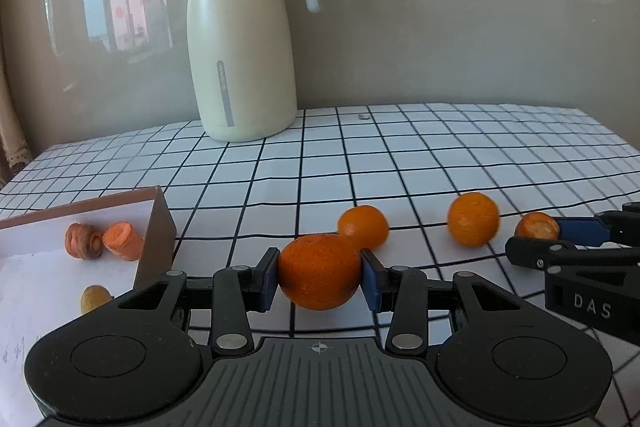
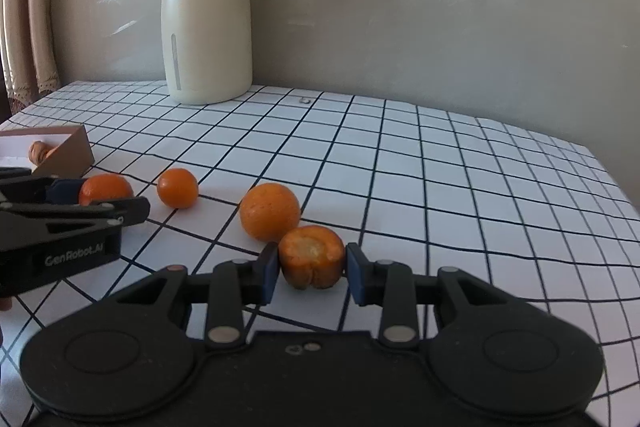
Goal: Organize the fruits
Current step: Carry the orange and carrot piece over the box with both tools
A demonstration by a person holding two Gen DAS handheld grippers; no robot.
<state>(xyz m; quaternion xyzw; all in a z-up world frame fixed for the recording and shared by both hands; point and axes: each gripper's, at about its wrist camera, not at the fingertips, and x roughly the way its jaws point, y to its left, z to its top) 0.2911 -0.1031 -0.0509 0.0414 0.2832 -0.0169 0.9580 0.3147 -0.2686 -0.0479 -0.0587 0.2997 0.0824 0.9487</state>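
orange [image 1: 319, 271] clamped between left jaws

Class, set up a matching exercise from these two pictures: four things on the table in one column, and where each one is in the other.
1. large orange
2. carrot stub
3. jug
4. two carrot pieces

A. inside the box
B. gripped in the right tongs
C. gripped in the left tongs
D. standing at the back by the wall

Pairs: 1-C, 2-B, 3-D, 4-A

Cream jug [image 1: 242, 43] upright on checked tablecloth [image 1: 460, 155], beige curtain [image 2: 28, 7] behind.
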